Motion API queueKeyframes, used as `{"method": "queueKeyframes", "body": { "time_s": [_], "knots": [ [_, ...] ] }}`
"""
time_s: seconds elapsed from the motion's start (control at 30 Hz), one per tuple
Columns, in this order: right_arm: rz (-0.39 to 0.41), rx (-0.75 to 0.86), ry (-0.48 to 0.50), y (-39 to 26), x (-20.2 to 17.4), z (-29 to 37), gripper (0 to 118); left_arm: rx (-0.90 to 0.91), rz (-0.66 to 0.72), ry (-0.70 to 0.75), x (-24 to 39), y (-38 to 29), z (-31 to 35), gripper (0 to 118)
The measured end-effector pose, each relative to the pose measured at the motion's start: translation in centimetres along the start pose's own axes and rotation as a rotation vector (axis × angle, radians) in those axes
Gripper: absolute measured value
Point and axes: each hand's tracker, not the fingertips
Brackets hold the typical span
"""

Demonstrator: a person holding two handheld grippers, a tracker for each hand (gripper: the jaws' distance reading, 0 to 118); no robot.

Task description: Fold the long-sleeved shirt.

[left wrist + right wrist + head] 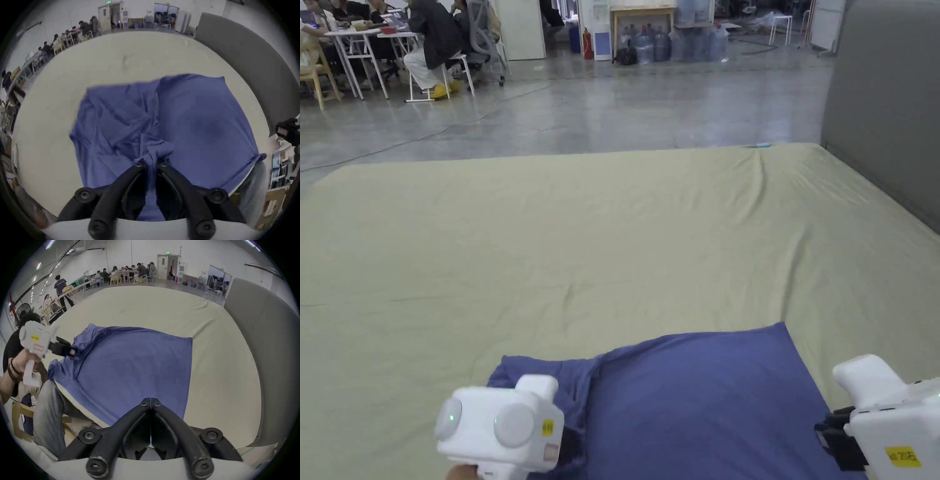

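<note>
A blue long-sleeved shirt (pixel 700 400) lies at the near edge of a pale green sheet (pixel 612 237). Its right part is flat and smooth (pixel 138 366); its left part is rumpled (pixel 110 123). My left gripper (pixel 151 164) is shut on a bunched fold of the shirt at that rumpled left side, also seen from the head view (pixel 565 447) and from the right gripper view (pixel 71 352). My right gripper (pixel 151 403) is shut with nothing between its jaws. It hovers over the shirt's near right edge (pixel 831 437).
A grey padded panel (pixel 887 106) stands along the sheet's right side. Beyond the far edge is a concrete floor, with seated people at tables (pixel 425 37) far left and water bottles (pixel 675 44) at the back. The person's jeans-clad leg (pixel 48 410) is at the near edge.
</note>
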Motion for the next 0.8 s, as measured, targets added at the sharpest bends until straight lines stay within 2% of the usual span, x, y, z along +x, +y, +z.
{"method": "queueKeyframes", "body": {
  "time_s": [0.03,0.07,0.17,0.2,0.23,0.27,0.37,0.4,0.47,0.6,0.73,0.77,0.8],
  "knots": [
    [0.004,0.002,0.003,0.0,-0.1,0.1,0,-0.013,0.020,-0.011,-0.5,-0.1,-0.6,6],
    [0.005,0.004,0.005,0.0,-0.3,0.3,0,-0.004,0.037,-0.016,-0.8,-0.2,-0.7,19],
    [0.002,0.010,0.002,0.1,-0.5,0.8,0,0.084,0.072,-0.111,-1.8,0.1,1.1,46],
    [-0.001,0.013,-0.004,0.1,-0.4,1.0,0,0.101,0.085,-0.124,-2.2,0.2,2.2,93],
    [-0.004,0.017,-0.007,0.2,-0.5,1.1,0,0.109,0.086,-0.114,-2.0,0.2,3.6,111],
    [-0.009,0.024,-0.009,0.2,-0.5,1.3,0,0.160,0.095,-0.112,-2.3,0.2,5.3,113],
    [-0.031,0.039,0.000,0.1,-0.6,1.6,0,0.252,0.110,-0.124,-3.0,0.0,9.4,111],
    [-0.037,0.041,0.003,0.0,-0.7,1.5,0,0.288,0.134,-0.098,-3.6,-0.2,10.7,90],
    [-0.044,0.035,0.011,-0.1,-0.8,1.2,0,0.313,0.120,-0.079,-4.5,-0.2,12.0,0],
    [-0.035,0.016,0.013,0.2,-0.9,0.4,0,0.304,0.136,-0.037,-6.5,1.6,11.8,0],
    [-0.041,0.017,0.022,1.0,-0.4,-0.3,0,0.286,0.166,0.023,-7.9,5.4,9.0,0],
    [-0.046,0.016,0.024,1.3,-0.3,-0.6,0,0.273,0.175,0.027,-8.2,6.3,8.0,7],
    [-0.051,0.019,0.021,1.6,-0.1,-1.0,0,0.240,0.195,0.054,-8.7,7.6,6.6,38]
  ]
}}
